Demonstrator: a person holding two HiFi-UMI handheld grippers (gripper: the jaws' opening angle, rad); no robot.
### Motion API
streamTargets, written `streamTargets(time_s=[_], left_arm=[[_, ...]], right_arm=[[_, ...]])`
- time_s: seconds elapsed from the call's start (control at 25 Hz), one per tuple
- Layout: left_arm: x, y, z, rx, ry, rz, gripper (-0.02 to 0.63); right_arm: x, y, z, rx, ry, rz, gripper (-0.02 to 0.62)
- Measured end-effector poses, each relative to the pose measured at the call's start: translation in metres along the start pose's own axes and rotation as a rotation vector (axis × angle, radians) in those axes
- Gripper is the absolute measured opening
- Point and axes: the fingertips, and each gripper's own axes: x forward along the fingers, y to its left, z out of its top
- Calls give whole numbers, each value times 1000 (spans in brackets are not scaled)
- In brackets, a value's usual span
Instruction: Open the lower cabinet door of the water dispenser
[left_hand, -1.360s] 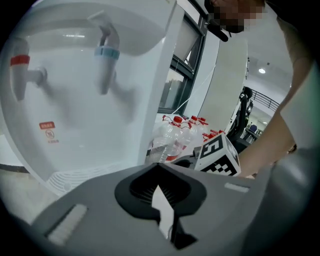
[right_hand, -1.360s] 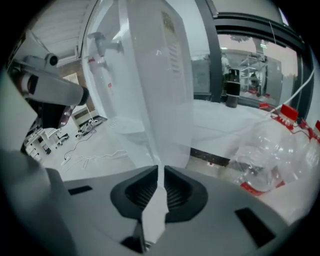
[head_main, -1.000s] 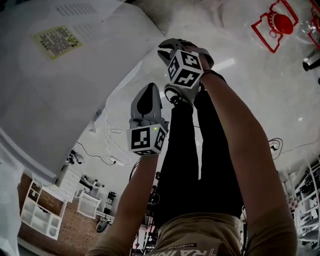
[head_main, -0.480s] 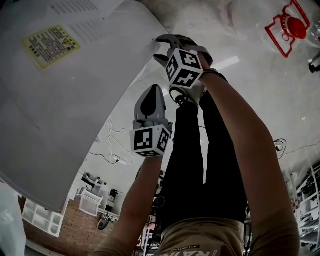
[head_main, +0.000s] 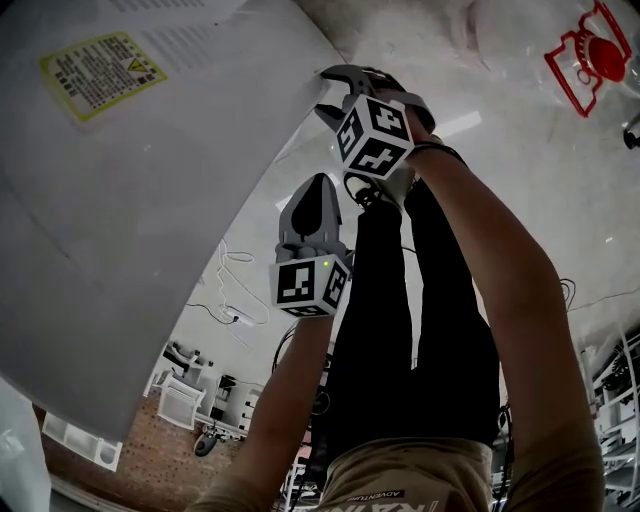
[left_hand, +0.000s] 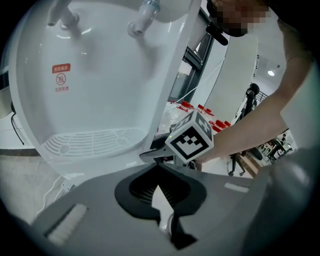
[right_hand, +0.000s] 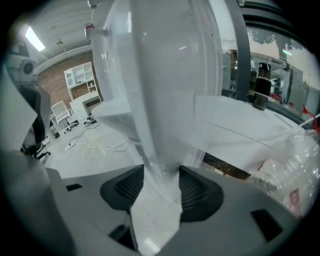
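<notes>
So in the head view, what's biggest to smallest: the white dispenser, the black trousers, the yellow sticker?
1. white dispenser
2. black trousers
3. yellow sticker
The dispenser fills the near side of the picture, so it may look extra big.

This looks like an open lab or workshop floor. In the right gripper view a bare brick wall (right_hand: 59, 75) with white cubby shelves (right_hand: 80, 75) stands at ten o'clock, loose cables (right_hand: 87, 146) trail over the pale floor (right_hand: 75, 160), and a strip light (right_hand: 32, 37) hangs overhead.

white cable (head_main: 230, 262) and power strip (head_main: 236, 320) on floor (head_main: 520, 200); red frame (head_main: 592, 52) well apart; brick wall (head_main: 135, 470) beyond.
</notes>
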Motion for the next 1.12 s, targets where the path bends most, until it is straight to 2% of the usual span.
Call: streamTargets(time_s=[0.16, 0.28, 0.64, 1.12], left_arm=[[-4, 0, -5, 1, 6, 4, 3], [-4, 0, -5, 2, 6, 5, 3], [-4, -1, -1, 5, -4, 9, 3], [-14, 1, -7, -6, -4, 42, 3]], right_arm=[[-2, 0, -1, -14, 24, 12, 190], [-3, -2, -1, -27, 43, 21, 162], [-6, -3, -1, 8, 55, 20, 128], [-8, -4, -1, 3, 89, 40, 114]])
